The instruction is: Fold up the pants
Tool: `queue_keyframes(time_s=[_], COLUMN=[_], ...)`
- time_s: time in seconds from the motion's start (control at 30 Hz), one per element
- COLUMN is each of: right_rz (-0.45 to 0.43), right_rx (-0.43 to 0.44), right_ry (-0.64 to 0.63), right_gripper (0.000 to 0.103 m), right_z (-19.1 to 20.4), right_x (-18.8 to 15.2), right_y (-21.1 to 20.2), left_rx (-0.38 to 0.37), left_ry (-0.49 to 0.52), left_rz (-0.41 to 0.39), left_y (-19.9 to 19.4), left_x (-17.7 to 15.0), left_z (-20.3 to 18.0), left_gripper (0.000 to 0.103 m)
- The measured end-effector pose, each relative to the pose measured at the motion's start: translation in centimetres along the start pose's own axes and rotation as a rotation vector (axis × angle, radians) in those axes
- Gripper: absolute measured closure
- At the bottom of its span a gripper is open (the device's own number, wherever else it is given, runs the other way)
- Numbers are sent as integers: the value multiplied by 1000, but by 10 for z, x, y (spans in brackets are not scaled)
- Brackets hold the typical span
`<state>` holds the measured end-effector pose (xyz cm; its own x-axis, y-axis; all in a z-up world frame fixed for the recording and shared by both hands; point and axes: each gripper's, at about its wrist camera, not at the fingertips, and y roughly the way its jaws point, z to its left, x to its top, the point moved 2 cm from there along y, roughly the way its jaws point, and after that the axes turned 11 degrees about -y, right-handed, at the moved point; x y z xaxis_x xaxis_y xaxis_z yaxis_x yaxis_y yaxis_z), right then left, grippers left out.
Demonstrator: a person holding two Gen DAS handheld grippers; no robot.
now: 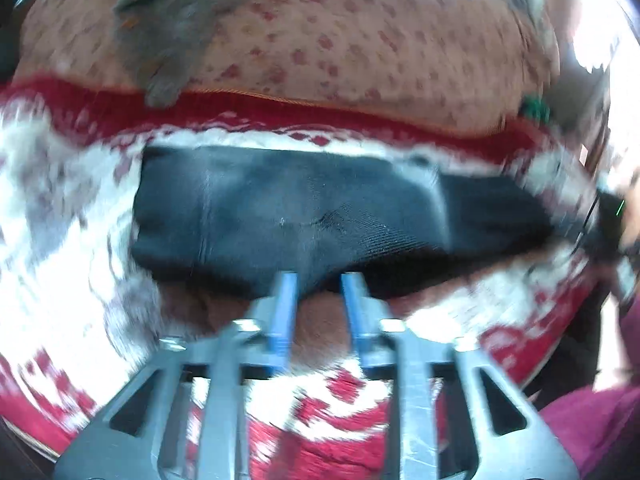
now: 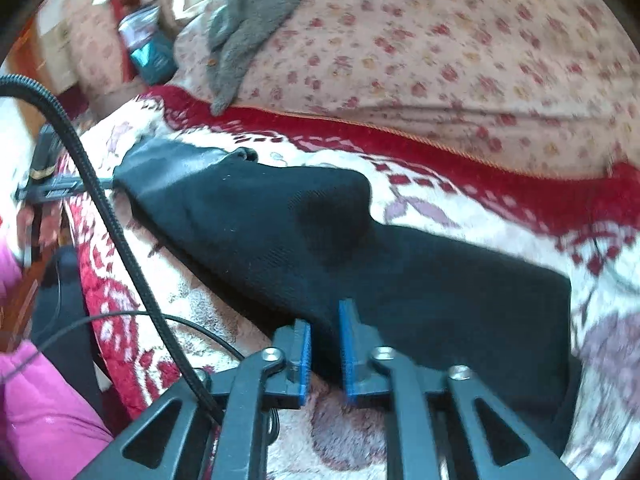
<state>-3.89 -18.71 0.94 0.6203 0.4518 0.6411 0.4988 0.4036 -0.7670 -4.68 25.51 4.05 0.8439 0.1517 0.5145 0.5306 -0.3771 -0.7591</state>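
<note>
Both jaws part-open over black pants point(image 2: 320, 240).

Both cameras ride on hand-held grippers and look steeply down along their fingers, close over the bed. The left wrist view faces the black pants point(image 1: 304, 216) square on; the right wrist view sees the same pants point(image 2: 320, 240) slantwise. Both also show the flowered quilt point(image 1: 360, 40) behind.
</note>
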Motion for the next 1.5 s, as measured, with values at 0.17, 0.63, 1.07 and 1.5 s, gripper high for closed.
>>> queue_keyframes(time_s=[0.17, 0.63, 1.07, 1.5], right_rz=[-59, -227, -301, -356], right_rx=[25, -19, 83, -83], right_ry=[179, 696, 987, 856], right_gripper=[75, 62, 62, 98], right_z=[-16, -90, -128, -127], right_x=[-27, -85, -113, -112], right_y=[-22, -64, -37, -91], left_rx=[-75, -115, -23, -28], left_ry=[-249, -580, -581, -571], left_rz=[-84, -220, -211, -185], left_y=[-25, 13, 43, 45], left_x=[-7, 2, 25, 19], left_z=[32, 53, 46, 46], left_gripper=[48, 42, 35, 35])
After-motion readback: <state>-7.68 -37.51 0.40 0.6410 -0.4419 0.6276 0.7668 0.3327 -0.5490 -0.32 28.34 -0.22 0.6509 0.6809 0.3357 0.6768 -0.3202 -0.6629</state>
